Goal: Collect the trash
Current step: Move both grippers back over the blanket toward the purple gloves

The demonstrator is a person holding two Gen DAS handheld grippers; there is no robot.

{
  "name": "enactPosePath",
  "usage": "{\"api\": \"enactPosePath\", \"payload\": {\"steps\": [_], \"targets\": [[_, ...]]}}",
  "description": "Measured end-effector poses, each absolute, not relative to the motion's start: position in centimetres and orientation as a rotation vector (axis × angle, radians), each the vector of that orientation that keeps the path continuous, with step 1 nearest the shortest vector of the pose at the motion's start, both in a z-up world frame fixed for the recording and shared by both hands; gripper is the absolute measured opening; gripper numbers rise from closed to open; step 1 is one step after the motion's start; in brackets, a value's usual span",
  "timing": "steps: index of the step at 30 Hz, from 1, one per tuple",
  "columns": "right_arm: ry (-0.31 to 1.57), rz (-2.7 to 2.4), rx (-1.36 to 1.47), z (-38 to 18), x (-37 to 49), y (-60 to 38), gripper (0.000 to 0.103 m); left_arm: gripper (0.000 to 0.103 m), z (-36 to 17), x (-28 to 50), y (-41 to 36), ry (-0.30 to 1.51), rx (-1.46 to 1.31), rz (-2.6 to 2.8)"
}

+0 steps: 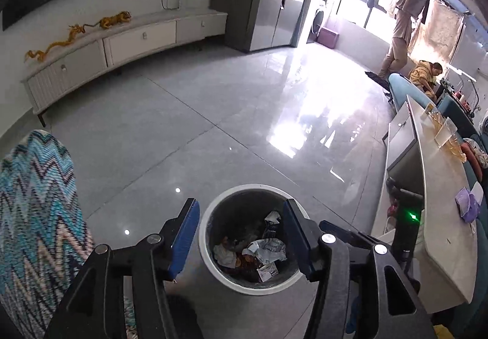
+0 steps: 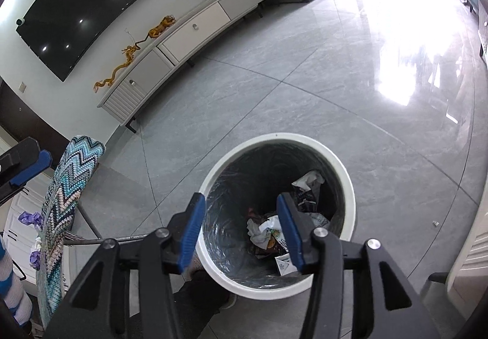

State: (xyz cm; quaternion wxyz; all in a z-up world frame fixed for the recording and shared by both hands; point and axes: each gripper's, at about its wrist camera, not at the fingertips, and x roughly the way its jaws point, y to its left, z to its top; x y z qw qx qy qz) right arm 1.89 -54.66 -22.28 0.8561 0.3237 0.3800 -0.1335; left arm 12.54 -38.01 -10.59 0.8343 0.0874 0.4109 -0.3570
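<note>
Both grippers hang right over the white trash bin (image 2: 276, 214), which stands on the grey tile floor (image 1: 189, 131), and neither has anything in it. The left gripper (image 1: 241, 235) has its blue fingers (image 1: 184, 240) spread with nothing between them, and the right gripper (image 2: 241, 232) looks the same, its fingers (image 2: 192, 233) parted and only the bin's inside showing in the gap. The crumpled wrappers and paper scraps (image 2: 268, 232) already sit at the bottom of the dark liner, so I'd say this is the drop-off step, basically done. Next up is probably going after more litter: both grippers need to lift clear of the rim and swing toward the worktop (image 1: 439, 201) on the right, where a purple crumpled thing (image 1: 466, 206) lies. Can't tell if that's actually trash, though.
</note>
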Motion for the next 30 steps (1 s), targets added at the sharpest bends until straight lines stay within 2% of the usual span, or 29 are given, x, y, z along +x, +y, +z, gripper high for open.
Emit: {"api": "enactPosePath", "payload": {"steps": [3,7,11,13,16,21,30], "targets": [[0.748,-0.287,0.607,-18.0,1.3,-52.9,0.047,0.054,-7.3,11.1,-35.1,0.761,0.166,-0.693],[0.669,-0.261,0.495,-11.6,0.8,-49.5,0.047,0.06,-3.3,9.1,-30.3,0.632,0.13,-0.609],[0.565,-0.213,0.394,-4.9,0.1,-44.9,0.048,0.072,0.6,7.1,-24.8,0.54,0.087,-0.523],[0.513,-0.19,0.349,-2.0,-0.4,-42.3,0.058,0.075,2.2,5.8,-21.8,0.485,0.088,-0.47],[0.438,-0.148,0.297,1.8,-1.2,-38.4,0.065,0.079,4.4,4.1,-17.6,0.428,0.076,-0.403],[0.366,-0.062,0.239,6.1,-2.3,-32.5,0.067,0.088,6.7,1.1,-10.8,0.34,0.047,-0.279],[0.292,0.041,0.152,10.4,-3.5,-23.9,0.08,0.098,7.8,-3.4,-0.8,0.25,-0.007,-0.098]]}}
